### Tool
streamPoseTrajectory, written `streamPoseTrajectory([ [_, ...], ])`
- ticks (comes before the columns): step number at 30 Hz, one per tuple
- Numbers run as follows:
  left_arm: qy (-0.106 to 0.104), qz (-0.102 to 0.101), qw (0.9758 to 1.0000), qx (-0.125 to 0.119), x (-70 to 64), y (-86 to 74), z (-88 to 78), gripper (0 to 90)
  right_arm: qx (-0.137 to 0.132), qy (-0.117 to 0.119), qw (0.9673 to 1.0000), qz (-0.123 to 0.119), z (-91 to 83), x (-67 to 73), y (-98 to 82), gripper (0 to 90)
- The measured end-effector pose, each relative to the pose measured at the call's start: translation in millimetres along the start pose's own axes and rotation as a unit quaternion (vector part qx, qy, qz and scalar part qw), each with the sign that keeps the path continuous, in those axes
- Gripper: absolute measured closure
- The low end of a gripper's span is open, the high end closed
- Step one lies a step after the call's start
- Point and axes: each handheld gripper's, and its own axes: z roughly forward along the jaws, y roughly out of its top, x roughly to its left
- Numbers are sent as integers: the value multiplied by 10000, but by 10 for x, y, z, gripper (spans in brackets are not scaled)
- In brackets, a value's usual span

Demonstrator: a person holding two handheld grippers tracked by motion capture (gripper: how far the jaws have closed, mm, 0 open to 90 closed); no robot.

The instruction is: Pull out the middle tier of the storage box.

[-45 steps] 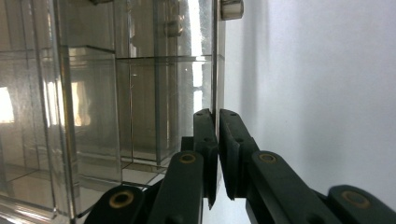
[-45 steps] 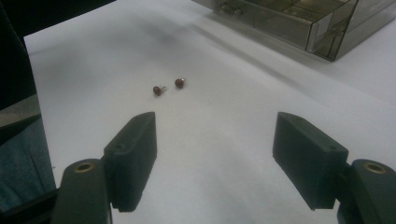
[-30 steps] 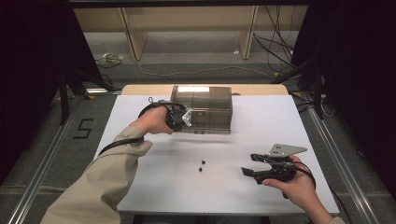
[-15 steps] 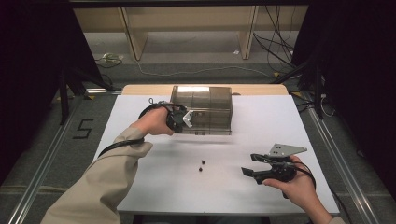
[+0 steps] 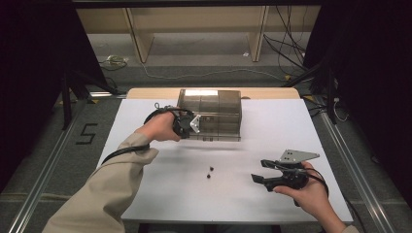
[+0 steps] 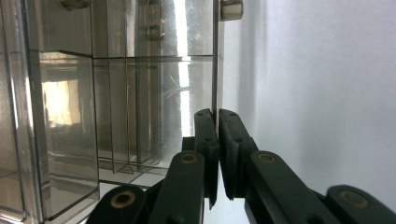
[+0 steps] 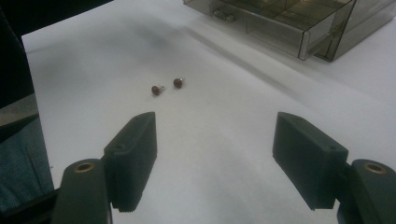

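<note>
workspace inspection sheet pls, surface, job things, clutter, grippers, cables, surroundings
Surface: white table top with a wooden strip along its far edge.
Job's things: a smoky clear plastic organiser box with compartments stands at the far middle; two small dark red beads lie close together on the bare sheet nearer the person.
Clutter: nothing seen.
Grippers: the left gripper has its jaws closed on a thin clear wall at the box's edge; the right gripper is open, held near the table, pointing toward the beads, touching nothing.
Cables: a black cable trails from the left gripper along the sleeve; loose cables lie on the floor beyond the table.
Surroundings: dark curtains at both sides, wooden frame legs behind, a floor marking "5" to the left.
</note>
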Motion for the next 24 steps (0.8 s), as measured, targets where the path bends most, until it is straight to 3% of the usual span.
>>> streamPoseTrajectory([
  [24,-46,-4,10000,-14,-61,2,-9,865,11,8,10000,13,-1,2,0,309],
])
